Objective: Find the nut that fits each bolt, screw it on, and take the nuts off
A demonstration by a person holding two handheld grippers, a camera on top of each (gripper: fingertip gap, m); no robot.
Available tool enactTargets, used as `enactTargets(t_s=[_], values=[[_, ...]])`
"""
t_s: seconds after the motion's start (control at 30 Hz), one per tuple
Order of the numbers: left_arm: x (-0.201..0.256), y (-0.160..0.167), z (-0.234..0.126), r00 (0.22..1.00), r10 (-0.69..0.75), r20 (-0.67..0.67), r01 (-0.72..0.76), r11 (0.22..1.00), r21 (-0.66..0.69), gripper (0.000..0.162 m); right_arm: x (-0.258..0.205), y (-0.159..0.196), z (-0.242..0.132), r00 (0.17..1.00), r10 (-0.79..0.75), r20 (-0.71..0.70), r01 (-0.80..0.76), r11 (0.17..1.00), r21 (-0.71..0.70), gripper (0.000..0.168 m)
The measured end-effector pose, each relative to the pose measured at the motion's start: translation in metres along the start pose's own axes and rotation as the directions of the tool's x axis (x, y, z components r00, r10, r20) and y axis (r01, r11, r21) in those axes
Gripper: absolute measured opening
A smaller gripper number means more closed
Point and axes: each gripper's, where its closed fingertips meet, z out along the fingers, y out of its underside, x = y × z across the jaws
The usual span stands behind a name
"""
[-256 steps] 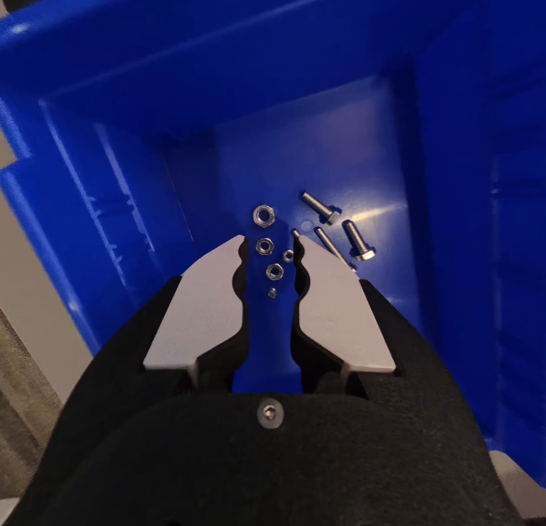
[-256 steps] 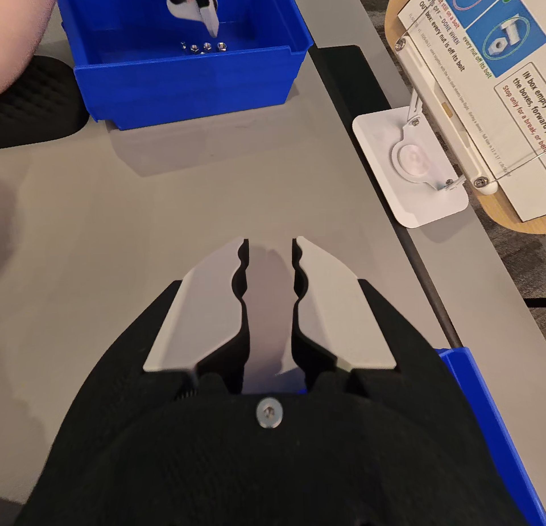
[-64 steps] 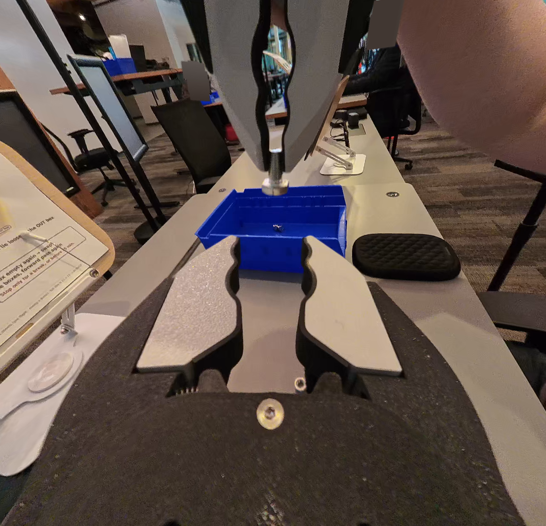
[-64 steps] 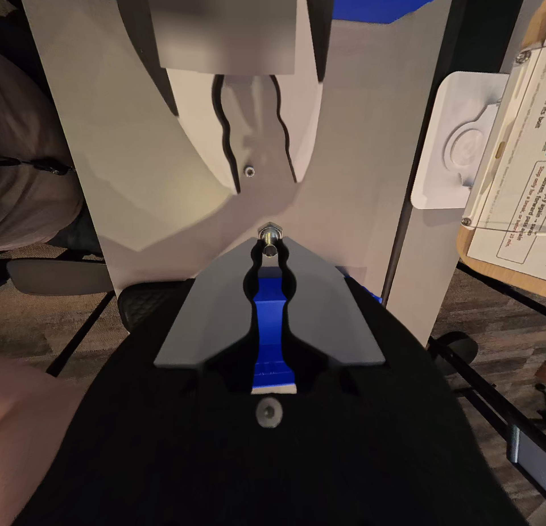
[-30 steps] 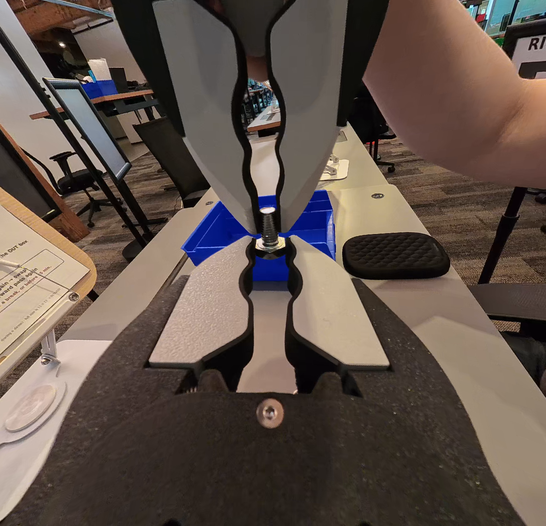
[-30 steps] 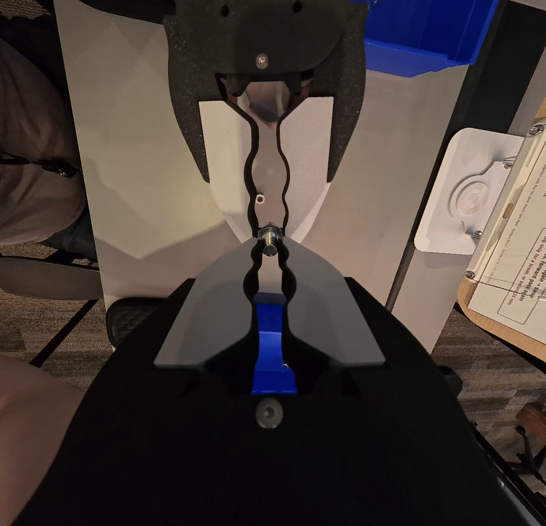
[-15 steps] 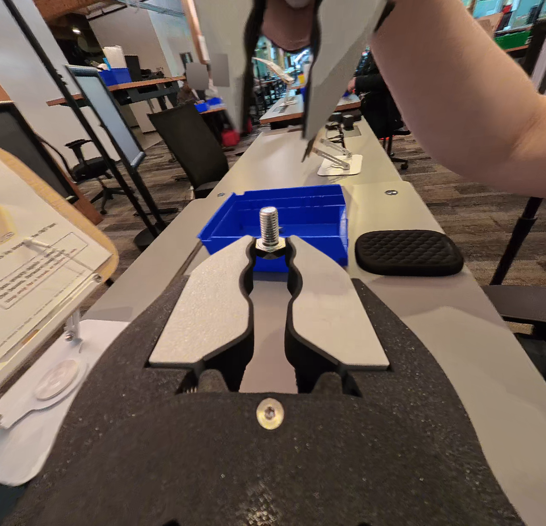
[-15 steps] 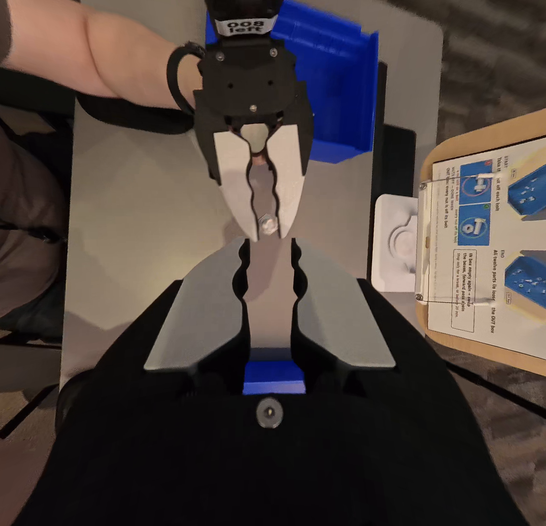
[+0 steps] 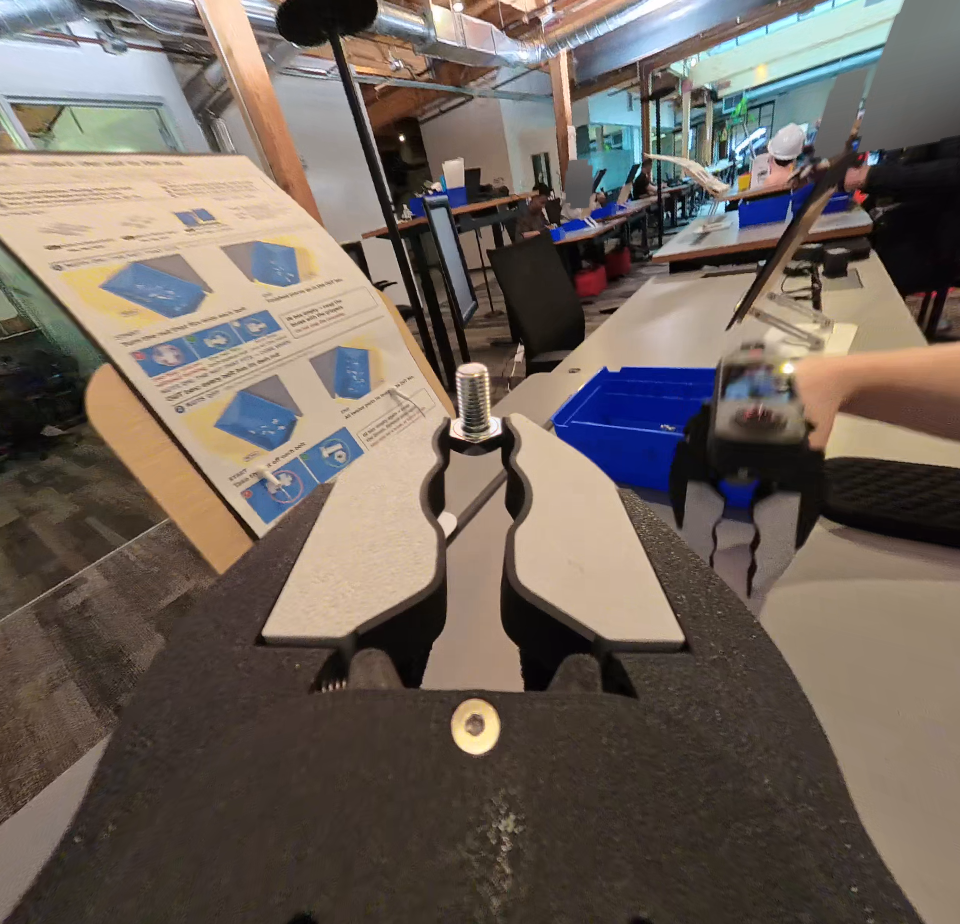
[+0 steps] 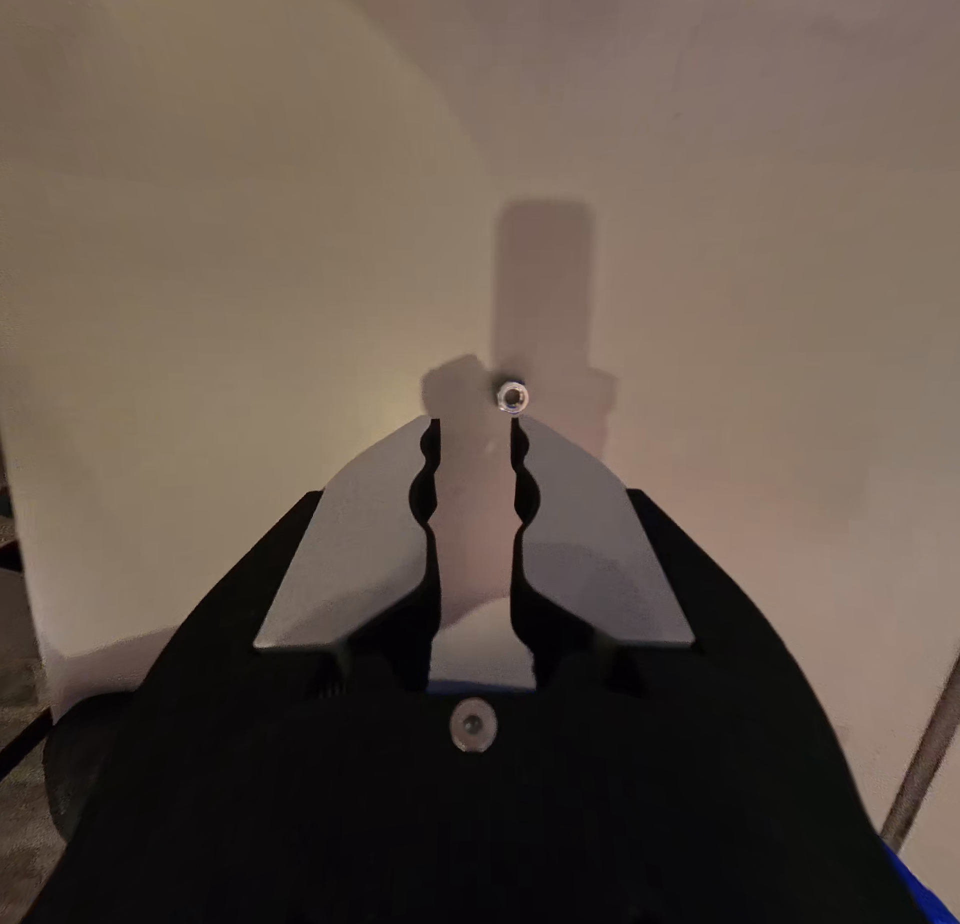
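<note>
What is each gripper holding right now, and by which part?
The left gripper holds the bolt by its hex head, threads upright. The right gripper is open, empty; a nut lies off its fingers.

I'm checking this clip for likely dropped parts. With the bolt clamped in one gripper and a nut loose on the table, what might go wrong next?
1. The right gripper is open with the small nut just beyond one fingertip, off centre; closing now may flick it away.
2. The left gripper pinches the bolt only at its fingertips, so it might twist or slip.
3. This view is blurred, suggesting fast motion near the table.
</note>
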Motion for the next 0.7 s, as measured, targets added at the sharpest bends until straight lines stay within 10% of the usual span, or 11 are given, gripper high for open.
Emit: enactTargets(t_s=[0.7], values=[[-0.001,-0.013,-0.013,0.999,-0.028,-0.028,0.029,0.998,0.057,0.018,0.016,0.022,0.070,0.995,-0.098,-0.010,0.094,0.977,-0.192,0.024]])
